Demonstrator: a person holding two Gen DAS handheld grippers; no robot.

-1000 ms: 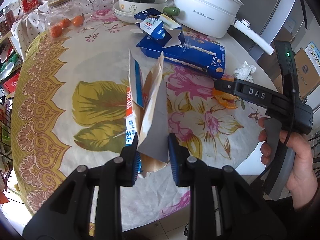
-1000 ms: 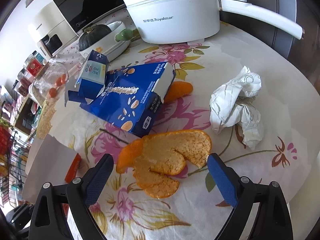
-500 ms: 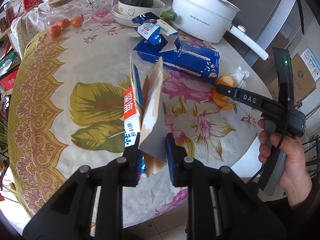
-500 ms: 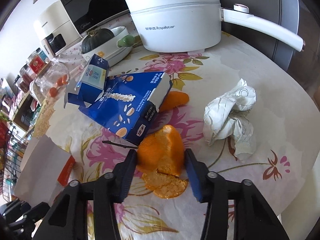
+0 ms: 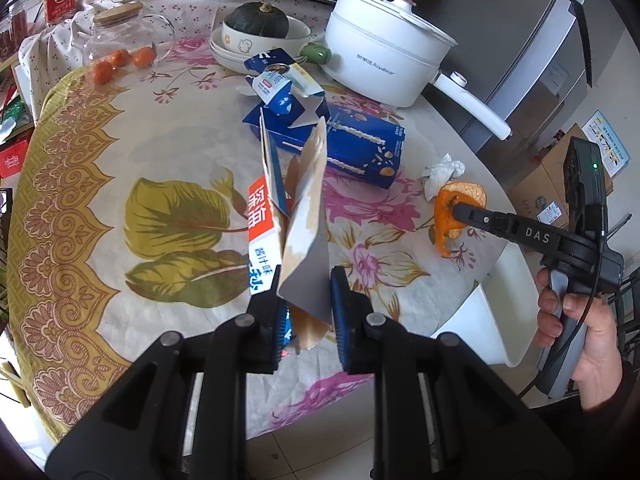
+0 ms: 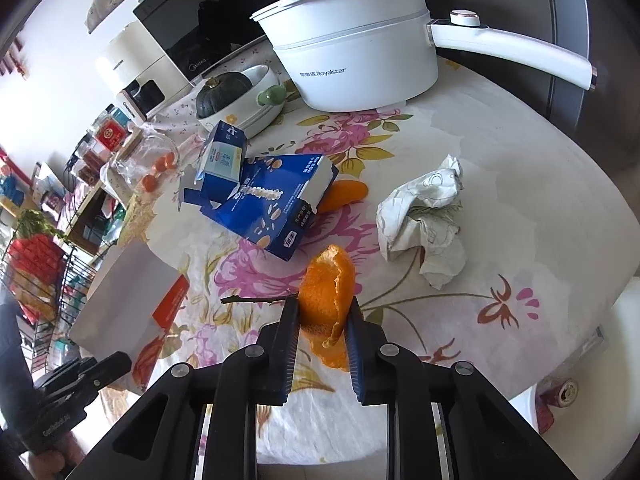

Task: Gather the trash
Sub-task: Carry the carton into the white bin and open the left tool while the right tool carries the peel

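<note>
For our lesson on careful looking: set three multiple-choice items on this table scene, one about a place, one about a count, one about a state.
1. The crumpled tissue lies
A. in the bowl
B. on the tablecloth, beside the blue carton
C. under the pot

2. Small oranges by the glass jar:
A. one
B. three
C. six

3. The right gripper is
A. shut on the orange peel
B. open over the tissue
C. holding a spoon

Answers: 1 B, it rests on bare cloth right of the blue carton. 2 B, three small oranges show. 3 A, the orange peel sits pinched between its jaws.
</note>
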